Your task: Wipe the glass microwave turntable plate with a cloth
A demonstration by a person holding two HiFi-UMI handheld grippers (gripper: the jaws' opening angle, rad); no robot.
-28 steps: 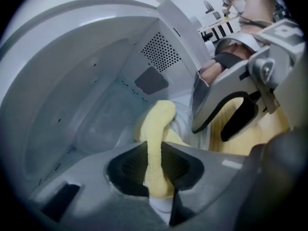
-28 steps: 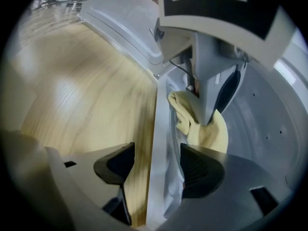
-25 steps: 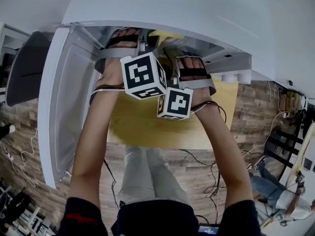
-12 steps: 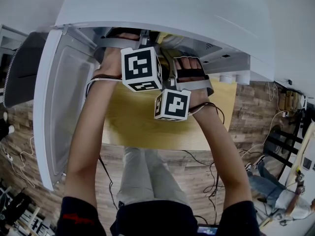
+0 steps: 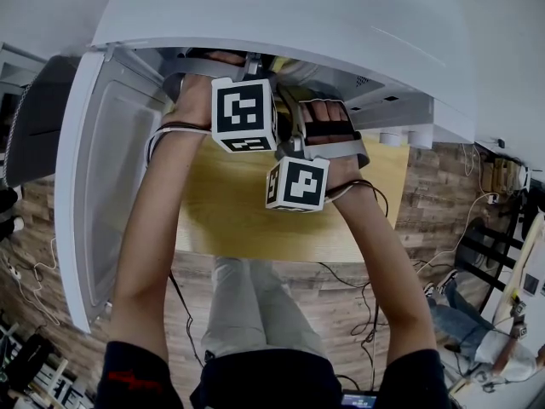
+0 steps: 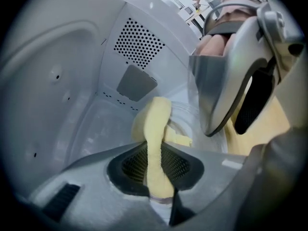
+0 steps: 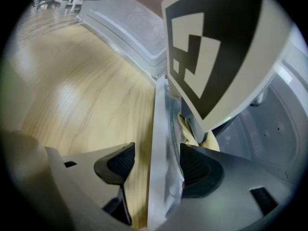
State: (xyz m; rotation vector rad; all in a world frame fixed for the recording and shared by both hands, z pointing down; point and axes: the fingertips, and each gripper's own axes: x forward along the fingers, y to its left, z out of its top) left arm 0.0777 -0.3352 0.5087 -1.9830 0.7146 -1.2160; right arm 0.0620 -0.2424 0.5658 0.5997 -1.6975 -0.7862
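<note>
The glass turntable plate (image 7: 174, 143) sits just inside the front edge of the microwave (image 5: 281, 24). We see its rim edge-on between the jaws of the right gripper (image 7: 156, 165). Those jaws stand apart: the glass lies against one pad, and a strip of wooden table (image 7: 72, 95) shows between the rim and the other pad. The yellow cloth (image 6: 156, 124) is pinched tight in the left gripper (image 6: 156, 172), with its free end bunched just ahead of the jaws inside the grey cavity (image 6: 72, 81). Since a second ago our left gripper has pushed a little deeper into the microwave, while the right has hardly moved. The door (image 5: 102, 186) stands open at our left.
</note>
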